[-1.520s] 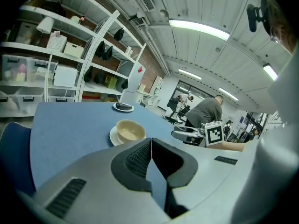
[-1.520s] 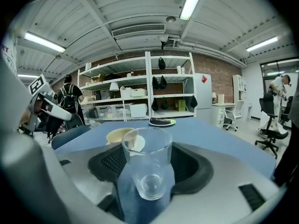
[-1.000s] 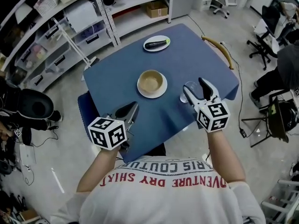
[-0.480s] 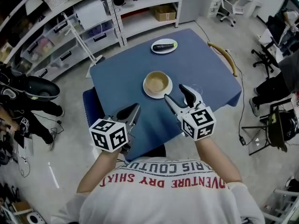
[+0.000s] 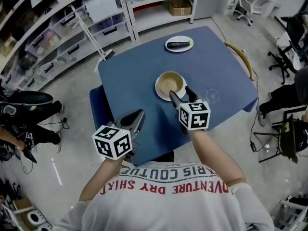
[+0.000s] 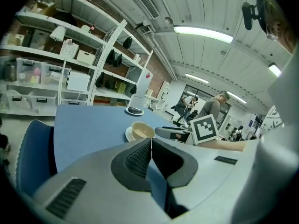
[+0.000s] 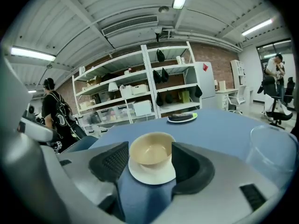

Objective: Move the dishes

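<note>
A beige bowl [image 5: 170, 82] [image 7: 150, 149] [image 6: 142, 130] rests on a white saucer [image 5: 160, 93] [image 7: 154, 173] in the middle of the blue table [image 5: 130, 81]. My right gripper [image 5: 181, 96] [image 7: 149, 161] is open, its jaws on either side of the bowl's near rim without gripping it. A second plate [image 5: 179, 44] [image 7: 182, 117] holding a dark eggplant lies at the table's far edge. A clear glass [image 5: 211, 96] [image 7: 273, 148] stands to the right of the bowl. My left gripper [image 5: 136, 118] [image 6: 150, 149] hovers shut and empty over the near left edge.
A blue chair [image 5: 98, 112] is tucked against the table's left side. Shelving with boxes [image 5: 91, 13] runs behind the table. A curved wooden piece [image 5: 243, 60] lies on the floor to the right. Office chairs and people are at the room's edges.
My right gripper moved left and forward from beside the glass to the bowl, now straddling it. The left gripper stayed put. The view shifted a little.
</note>
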Available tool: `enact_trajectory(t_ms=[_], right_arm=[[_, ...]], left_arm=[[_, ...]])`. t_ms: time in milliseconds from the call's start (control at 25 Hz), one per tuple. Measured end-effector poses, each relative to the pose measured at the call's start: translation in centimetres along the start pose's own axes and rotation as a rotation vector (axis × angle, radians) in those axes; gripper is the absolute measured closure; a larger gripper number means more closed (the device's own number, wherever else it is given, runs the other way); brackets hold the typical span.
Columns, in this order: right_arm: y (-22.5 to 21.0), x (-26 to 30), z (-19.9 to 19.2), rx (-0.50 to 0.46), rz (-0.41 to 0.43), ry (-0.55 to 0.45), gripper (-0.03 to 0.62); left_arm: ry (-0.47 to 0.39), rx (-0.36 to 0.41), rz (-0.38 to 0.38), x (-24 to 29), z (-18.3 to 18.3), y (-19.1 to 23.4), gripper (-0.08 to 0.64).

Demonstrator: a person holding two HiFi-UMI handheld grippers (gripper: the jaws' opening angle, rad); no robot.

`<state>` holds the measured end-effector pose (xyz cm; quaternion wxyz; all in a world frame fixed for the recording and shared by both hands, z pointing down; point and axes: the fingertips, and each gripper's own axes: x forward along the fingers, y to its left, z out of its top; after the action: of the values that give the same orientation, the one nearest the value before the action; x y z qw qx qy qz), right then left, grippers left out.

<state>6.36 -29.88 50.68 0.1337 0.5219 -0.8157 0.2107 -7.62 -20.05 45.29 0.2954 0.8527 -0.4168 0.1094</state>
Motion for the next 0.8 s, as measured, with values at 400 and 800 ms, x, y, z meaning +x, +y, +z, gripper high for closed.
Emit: enact_trajectory(t_ms=[400,800], right_arm=[[-3.2,4.4,-1.7,0.135,-0.072,0.088,0.322],[-3.7,5.7,-2.7,0.131,-0.084,0.164,0.481]], left_arm=[[0.031,-0.033,0.02,1.3,-0.4,2.3,0.531],[0.003,-0.048,0.064,2.0,0.3,4.1,0.531]])
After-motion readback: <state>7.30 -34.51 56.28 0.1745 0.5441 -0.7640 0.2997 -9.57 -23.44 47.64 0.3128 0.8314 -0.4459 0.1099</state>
